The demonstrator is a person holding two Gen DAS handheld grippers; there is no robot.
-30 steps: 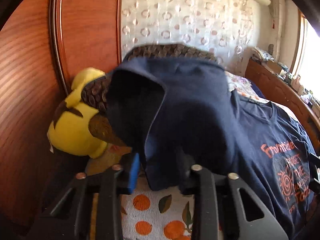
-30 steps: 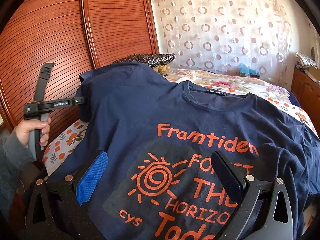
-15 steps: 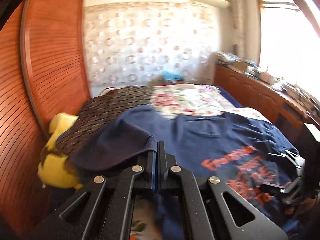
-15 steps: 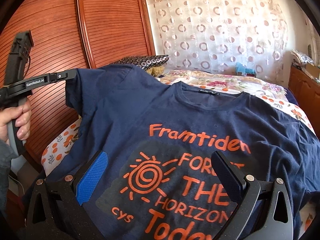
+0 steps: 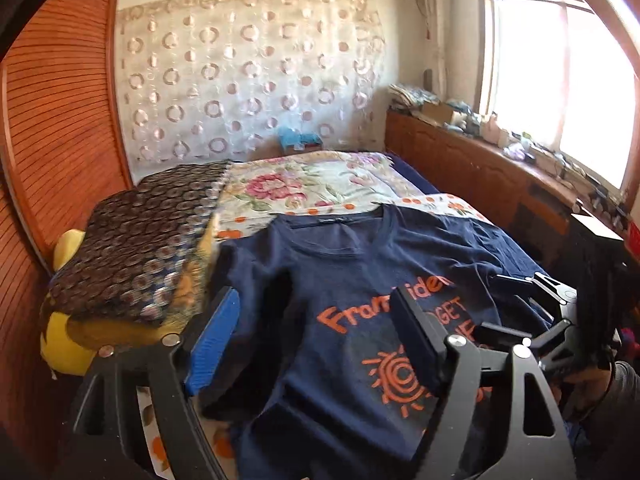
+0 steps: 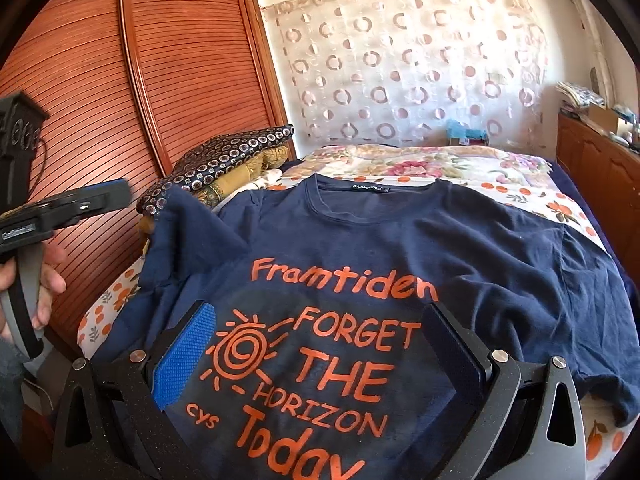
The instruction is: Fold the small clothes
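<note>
Your bed (image 6: 560, 208): floral sheet, navy T-shirt (image 6: 400, 248) spread flat; louvred wardrobe (image 6: 180, 60) alongside. Your left gripper (image 5: 320, 336) and right gripper (image 6: 320, 352): both spread, empty.

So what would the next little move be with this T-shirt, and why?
Probably the right gripper moves to the right sleeve, which lies spread out, to fold it inward. The left sleeve is already turned in over the T-shirt, and both it and the left gripper are open, holding nothing.

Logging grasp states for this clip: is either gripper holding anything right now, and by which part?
Nothing is held. The left gripper and right gripper are both open above the navy T-shirt.
</note>
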